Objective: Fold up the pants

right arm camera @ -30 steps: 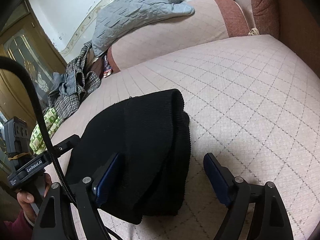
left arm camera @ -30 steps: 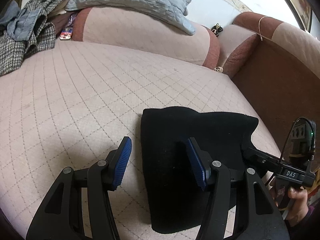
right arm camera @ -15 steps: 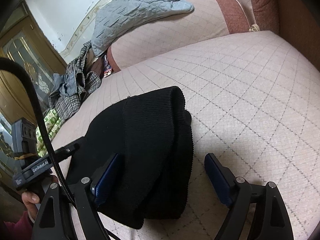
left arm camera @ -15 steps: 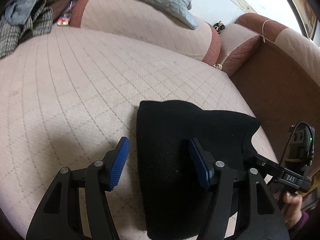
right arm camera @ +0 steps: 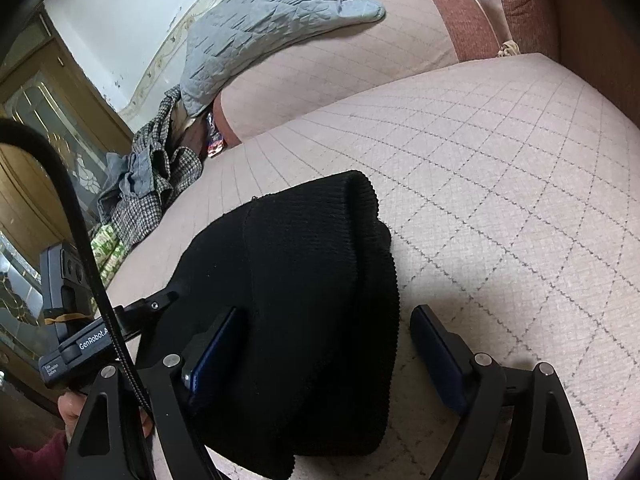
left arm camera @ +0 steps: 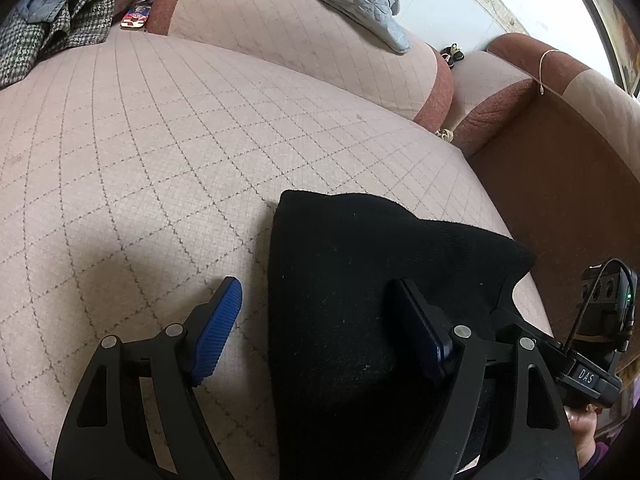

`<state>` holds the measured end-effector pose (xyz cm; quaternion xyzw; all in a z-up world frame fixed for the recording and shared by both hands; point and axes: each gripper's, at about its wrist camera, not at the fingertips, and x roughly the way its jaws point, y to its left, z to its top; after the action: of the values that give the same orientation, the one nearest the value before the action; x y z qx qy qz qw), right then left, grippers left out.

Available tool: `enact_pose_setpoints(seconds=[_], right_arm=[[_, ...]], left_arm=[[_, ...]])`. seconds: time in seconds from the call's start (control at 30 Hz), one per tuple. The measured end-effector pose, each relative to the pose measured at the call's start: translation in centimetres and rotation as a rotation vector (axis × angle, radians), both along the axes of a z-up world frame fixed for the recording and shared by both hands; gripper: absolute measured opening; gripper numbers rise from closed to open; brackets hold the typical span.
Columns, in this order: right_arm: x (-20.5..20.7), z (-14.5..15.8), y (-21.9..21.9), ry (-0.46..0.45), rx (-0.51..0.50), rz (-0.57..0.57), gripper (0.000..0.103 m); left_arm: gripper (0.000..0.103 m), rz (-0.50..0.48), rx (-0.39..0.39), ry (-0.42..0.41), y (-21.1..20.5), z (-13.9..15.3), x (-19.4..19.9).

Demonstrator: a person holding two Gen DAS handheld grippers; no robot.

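Observation:
The black knit pants (left arm camera: 360, 280) lie folded in a thick bundle on the pink quilted sofa seat (left arm camera: 140, 152); they also show in the right wrist view (right arm camera: 304, 280). My left gripper (left arm camera: 316, 320) is open, straddling the bundle's left edge, one finger on the seat and one over the cloth. My right gripper (right arm camera: 324, 340) is open, straddling the bundle's right edge, with its left finger over the cloth. Neither holds anything. Each gripper shows in the other's view.
A grey quilted pillow (right arm camera: 264, 24) lies on the sofa back. A heap of checked and grey clothes (right arm camera: 152, 176) sits at the seat's far left end. The brown armrest (left arm camera: 560, 168) bounds the seat's other end. A wooden door (right arm camera: 40, 140) stands behind.
Both grippers have moved slightly forward and lower over the folded pants, so the bundle looks larger. The jaws stay open and the pants have not moved.

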<state>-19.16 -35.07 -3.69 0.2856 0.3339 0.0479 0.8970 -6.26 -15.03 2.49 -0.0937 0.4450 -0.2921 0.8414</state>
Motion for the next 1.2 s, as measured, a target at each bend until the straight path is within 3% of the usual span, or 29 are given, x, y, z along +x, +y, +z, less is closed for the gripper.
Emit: enact_pose_setpoints(seconds=[0.03,0.07,0.13,0.23,0.4,0.67,0.93,1.07,1.2], right_arm=[[0.0,0.0,0.1,-0.004,0.007,0.009,0.068],[0.0,0.0,0.3,-0.007,0.025,0.028,0.059],[0.0,0.2,0.7,-0.012,-0.009,0.018,0.055],[-0.1,0.6,1.1,-0.019,-0.052,0.018,0.049],[-0.8,1.5,1.2,-0.041,-0.078,0.024,0.04],[-0.4,4.3,2.8,-0.084,-0.093,0.045,0.038],[5.0,7.0,5.9,-0.128,-0.083,0.074,0.038],[8.6,6.7,7.0,-0.114,-0.053,0.079,0.038],[11.8,4.8,7.8,-0.043,-0.056,0.077,0.038]], left_arm=[[0.078,-0.005,0.001,-0.001,0.0,0.0,0.0],[0.07,-0.009,-0.003,-0.005,-0.1,0.1,0.0],[0.059,-0.03,-0.022,-0.013,-0.1,0.2,-0.4],[0.053,-0.034,0.021,-0.06,-0.7,0.7,-1.0],[0.038,-0.025,-0.004,-0.056,-0.3,2.0,-1.2],[0.034,0.015,-0.01,-0.121,1.6,5.9,-1.3],[0.034,0.07,0.046,-0.185,4.8,8.6,3.1],[0.034,0.11,0.06,-0.18,6.0,7.7,5.9],[0.034,0.139,0.088,-0.091,6.6,4.0,8.9]])
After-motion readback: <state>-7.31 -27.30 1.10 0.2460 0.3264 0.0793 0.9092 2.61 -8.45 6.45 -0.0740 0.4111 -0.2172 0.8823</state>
